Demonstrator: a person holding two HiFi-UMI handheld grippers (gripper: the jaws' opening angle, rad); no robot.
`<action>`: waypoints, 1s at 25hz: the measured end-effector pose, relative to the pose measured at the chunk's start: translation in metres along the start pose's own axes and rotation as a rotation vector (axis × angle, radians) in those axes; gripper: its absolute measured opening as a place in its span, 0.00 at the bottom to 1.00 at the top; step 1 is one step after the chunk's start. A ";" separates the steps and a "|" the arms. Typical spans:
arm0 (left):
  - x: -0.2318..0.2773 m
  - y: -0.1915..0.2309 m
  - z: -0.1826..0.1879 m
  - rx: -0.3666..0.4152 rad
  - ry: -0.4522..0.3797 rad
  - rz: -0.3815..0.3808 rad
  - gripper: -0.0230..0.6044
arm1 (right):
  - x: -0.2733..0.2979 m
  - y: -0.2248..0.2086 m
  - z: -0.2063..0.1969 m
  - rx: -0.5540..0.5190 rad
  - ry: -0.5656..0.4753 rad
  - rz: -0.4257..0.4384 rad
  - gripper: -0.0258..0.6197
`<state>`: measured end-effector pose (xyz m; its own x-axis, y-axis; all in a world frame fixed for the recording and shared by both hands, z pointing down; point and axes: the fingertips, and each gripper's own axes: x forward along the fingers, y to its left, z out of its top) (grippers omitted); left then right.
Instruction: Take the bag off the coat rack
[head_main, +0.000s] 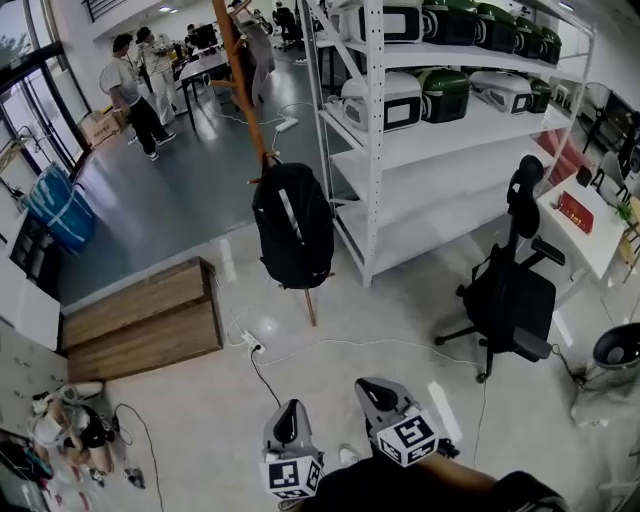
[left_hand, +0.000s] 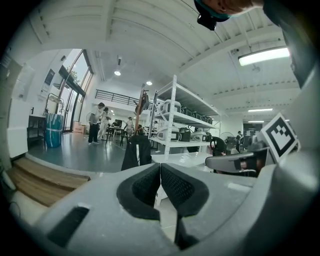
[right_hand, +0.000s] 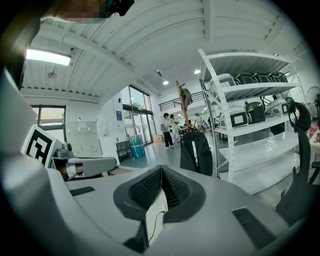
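A black backpack (head_main: 293, 226) hangs from a peg of the tall wooden coat rack (head_main: 243, 80), low on its pole beside the white shelving. It also shows straight ahead as the backpack (left_hand: 136, 152) in the left gripper view and the backpack (right_hand: 196, 152) in the right gripper view. My left gripper (head_main: 288, 421) and right gripper (head_main: 377, 394) are at the bottom of the head view, well short of the bag. Both are shut with nothing between their pads (left_hand: 160, 172) (right_hand: 161, 175).
White shelving (head_main: 372, 140) with rice cookers stands right of the rack. A black office chair (head_main: 512, 290) is at the right, a wooden step (head_main: 140, 318) at the left. A white power strip and cables (head_main: 255, 346) lie on the floor between me and the bag. People stand in the far room.
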<state>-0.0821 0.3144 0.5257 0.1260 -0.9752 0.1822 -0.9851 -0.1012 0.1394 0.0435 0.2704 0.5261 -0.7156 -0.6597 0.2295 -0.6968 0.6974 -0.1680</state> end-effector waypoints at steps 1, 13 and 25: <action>0.011 0.001 0.001 0.000 0.000 0.007 0.06 | 0.008 -0.008 0.002 -0.002 -0.001 0.010 0.06; 0.154 -0.019 0.042 0.008 -0.009 0.040 0.06 | 0.089 -0.122 0.053 -0.018 0.007 0.094 0.06; 0.226 -0.024 0.056 0.024 0.006 0.105 0.06 | 0.141 -0.194 0.075 -0.015 -0.001 0.146 0.06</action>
<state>-0.0362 0.0850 0.5088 0.0227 -0.9794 0.2009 -0.9954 -0.0034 0.0959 0.0741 0.0209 0.5192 -0.8091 -0.5515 0.2031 -0.5848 0.7898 -0.1851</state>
